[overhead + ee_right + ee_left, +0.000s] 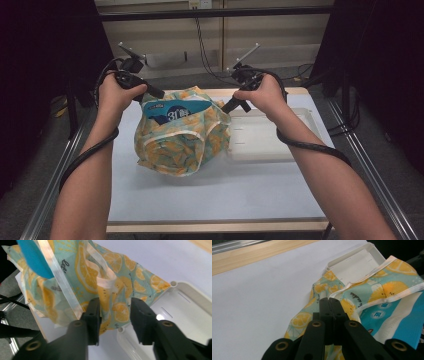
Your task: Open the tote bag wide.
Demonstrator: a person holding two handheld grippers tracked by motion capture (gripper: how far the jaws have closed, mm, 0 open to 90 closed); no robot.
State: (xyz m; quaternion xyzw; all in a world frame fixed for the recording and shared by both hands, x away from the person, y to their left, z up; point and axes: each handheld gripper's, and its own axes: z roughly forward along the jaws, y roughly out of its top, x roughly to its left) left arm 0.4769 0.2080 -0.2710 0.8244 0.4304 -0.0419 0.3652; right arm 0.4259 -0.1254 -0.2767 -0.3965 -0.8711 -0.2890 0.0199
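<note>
A soft bag (180,145) printed with lemon slices on teal stands in the middle of the white table top (210,195). A blue-and-white packet (170,112) sticks out of its mouth. My left gripper (156,93) is at the bag's upper left rim. In the left gripper view its jaws (329,301) are pressed together on a fold of the bag (329,287), next to the packet (402,322). My right gripper (227,107) is at the bag's upper right side. Its jaws (115,305) stand apart with the bag's fabric (87,272) between them, not pinched.
A shallow white plastic tray (300,150) lies to the right of the bag, touching it; it also shows in both gripper views (357,265) (180,315). A wooden edge borders the table. Metal rails run along both sides, and black cables trail from the grippers.
</note>
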